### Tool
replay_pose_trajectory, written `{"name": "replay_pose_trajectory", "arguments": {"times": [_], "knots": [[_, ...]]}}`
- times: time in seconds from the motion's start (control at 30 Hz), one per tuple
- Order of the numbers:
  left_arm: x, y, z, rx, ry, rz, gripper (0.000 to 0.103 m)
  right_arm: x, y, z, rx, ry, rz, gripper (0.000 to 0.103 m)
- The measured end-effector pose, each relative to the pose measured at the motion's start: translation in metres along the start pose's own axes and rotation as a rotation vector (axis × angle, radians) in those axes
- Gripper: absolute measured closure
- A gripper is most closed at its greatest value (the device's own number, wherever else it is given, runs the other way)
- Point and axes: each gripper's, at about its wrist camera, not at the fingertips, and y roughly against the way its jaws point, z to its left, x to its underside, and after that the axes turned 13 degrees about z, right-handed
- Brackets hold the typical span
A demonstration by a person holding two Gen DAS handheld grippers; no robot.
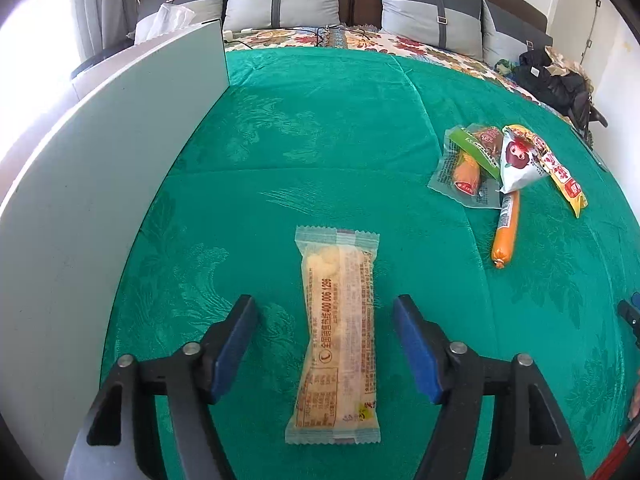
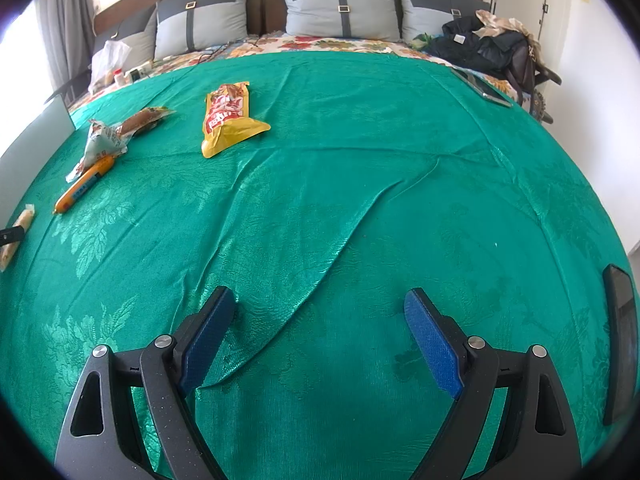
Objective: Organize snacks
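A pale yellow wafer packet [image 1: 337, 336] lies flat on the green bedspread, lengthwise between the fingers of my left gripper [image 1: 326, 308], which is open with neither pad touching it. To the far right lies a pile of snacks: an orange sausage stick [image 1: 506, 232], a white packet with a red cartoon [image 1: 518, 160], a yellow packet [image 1: 560, 172] and a clear sausage pack [image 1: 464, 172]. My right gripper [image 2: 320, 304] is open and empty over bare bedspread. In the right wrist view the yellow packet [image 2: 228, 120], sausage stick [image 2: 82, 188] and wafer packet [image 2: 18, 232] lie far left.
A white board [image 1: 100, 200] stands along the bed's left side. Grey pillows [image 2: 340, 8] line the headboard. Dark clothes and a bag [image 2: 488, 48] sit at the back right. A dark flat object [image 2: 620, 340] lies at the right edge. The bedspread [image 2: 360, 184] has a long fold.
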Motion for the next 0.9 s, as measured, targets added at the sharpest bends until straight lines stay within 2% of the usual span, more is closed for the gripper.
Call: {"name": "replay_pose_trajectory", "arguments": {"times": [0.07,0.23,0.33,0.4,0.47,0.57,0.63,0.7,0.77,0.9], "knots": [[0.001,-0.004,-0.003,-0.044,-0.021,-0.041,0.018,0.000,0.000,0.000,0.000,0.000,0.000,0.014],[-0.002,-0.011,0.006,-0.035,0.029,-0.045,0.002,0.000,0.000,0.000,-0.002,-0.001,0.000,0.014],[-0.004,-0.013,0.005,-0.037,0.020,-0.038,0.000,0.000,0.000,-0.002,-0.008,-0.004,0.003,0.012],[-0.004,-0.013,0.004,-0.037,0.019,-0.039,0.000,-0.007,-0.001,-0.002,-0.018,0.017,0.034,0.011],[-0.004,-0.013,0.004,-0.037,0.019,-0.039,0.000,-0.026,-0.001,0.001,-0.026,0.031,0.077,0.015],[-0.004,-0.013,0.005,-0.037,0.020,-0.039,0.000,-0.068,0.014,0.016,-0.069,0.041,-0.018,0.014],[-0.004,-0.013,0.005,-0.037,0.019,-0.039,0.000,-0.104,0.009,0.040,-0.083,0.087,-0.018,0.013],[-0.004,-0.013,0.005,-0.037,0.019,-0.039,0.000,-0.139,-0.012,0.068,-0.082,0.148,0.047,0.013],[-0.004,-0.013,0.005,-0.037,0.019,-0.039,0.000,-0.163,-0.038,0.092,-0.019,0.192,0.117,0.015],[-0.004,-0.013,0.005,-0.037,0.019,-0.039,0.000,-0.183,-0.077,0.110,0.070,0.203,0.221,0.018]]}}
